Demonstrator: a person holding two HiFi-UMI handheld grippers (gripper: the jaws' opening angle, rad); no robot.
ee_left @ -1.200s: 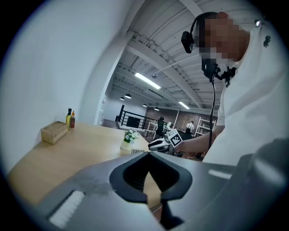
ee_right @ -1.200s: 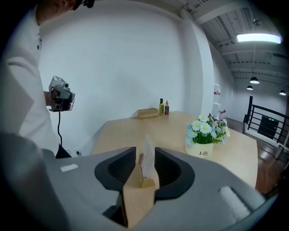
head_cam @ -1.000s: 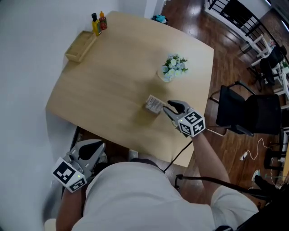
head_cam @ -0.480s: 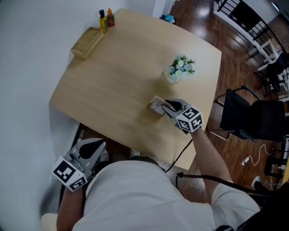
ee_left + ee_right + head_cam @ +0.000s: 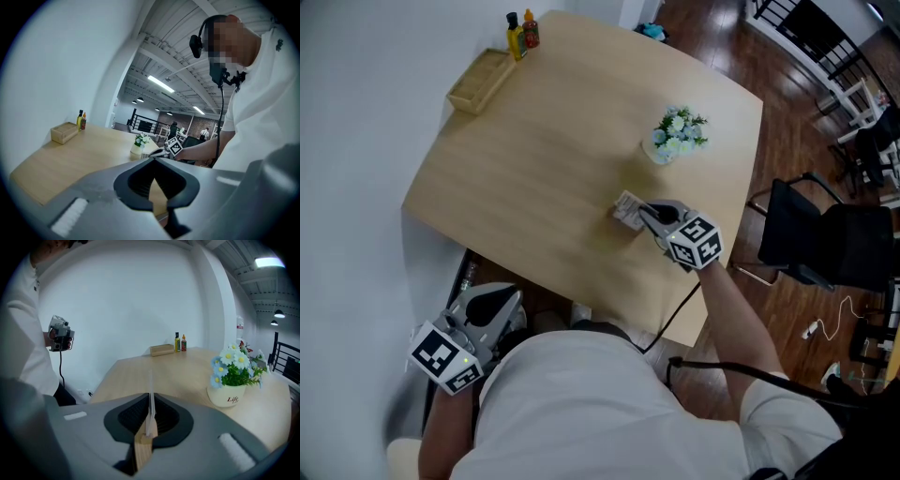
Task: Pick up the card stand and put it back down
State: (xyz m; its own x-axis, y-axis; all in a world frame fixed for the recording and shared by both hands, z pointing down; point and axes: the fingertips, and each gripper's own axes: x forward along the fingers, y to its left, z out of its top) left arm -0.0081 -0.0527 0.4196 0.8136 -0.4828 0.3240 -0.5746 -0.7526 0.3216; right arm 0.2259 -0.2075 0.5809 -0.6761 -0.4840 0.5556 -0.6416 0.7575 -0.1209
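Two jaws of my right hand-held gripper (image 5: 647,212) have just closed on the card stand (image 5: 624,207), upright on the surface (image 5: 553,141); my left hand-held gripper (image 5: 497,302) hangs shut, empty, below its edge.

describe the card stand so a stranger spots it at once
On the light wooden table, find the pot of blue and white flowers. Nearer the person stands the card stand: a wooden base holding a thin upright card, the only thing gripped by the right hand-held gripper, whose jaws have just closed on it.
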